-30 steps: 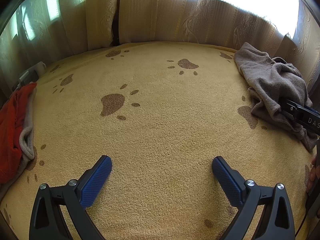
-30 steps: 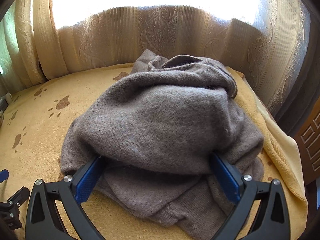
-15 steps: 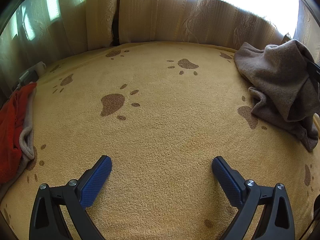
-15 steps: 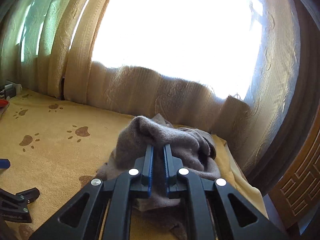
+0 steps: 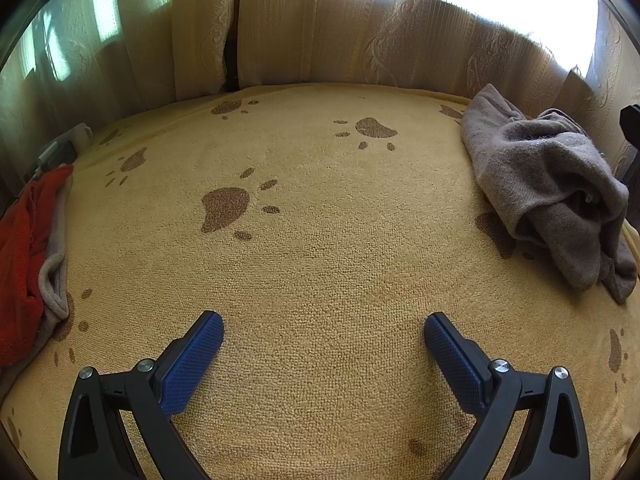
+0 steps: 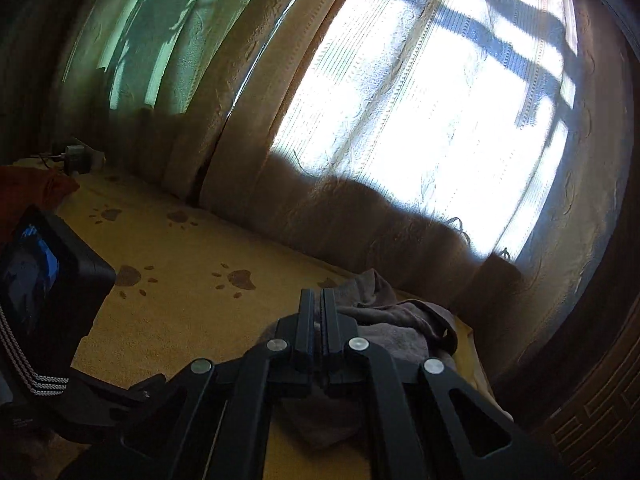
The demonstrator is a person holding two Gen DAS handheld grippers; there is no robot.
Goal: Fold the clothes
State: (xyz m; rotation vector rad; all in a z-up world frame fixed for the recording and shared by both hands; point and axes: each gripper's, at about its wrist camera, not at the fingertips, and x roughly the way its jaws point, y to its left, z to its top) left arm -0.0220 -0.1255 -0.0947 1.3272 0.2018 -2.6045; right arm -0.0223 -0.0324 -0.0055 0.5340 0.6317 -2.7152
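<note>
Right gripper (image 6: 316, 304) has its jaws pinched tight on a fold of the grey sweater (image 5: 548, 196), bunched at the bed's (image 5: 320, 280) right edge. Left gripper (image 5: 322, 344) hangs wide open, empty. Thin pinch: knit may slip out or drag lopsided.

A yellow blanket (image 5: 320, 280) (brown paw prints (image 5: 224, 208) are printed on it) is backed by patterned cream curtains (image 5: 276, 28), sunlit.

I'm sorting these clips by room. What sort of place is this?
Probably a bedroom at home: a soft surface under a yellow paw-print blanket, patterned curtains over a sunlit window behind it, and clothes lying loose, a grey sweater and a red garment.
</note>
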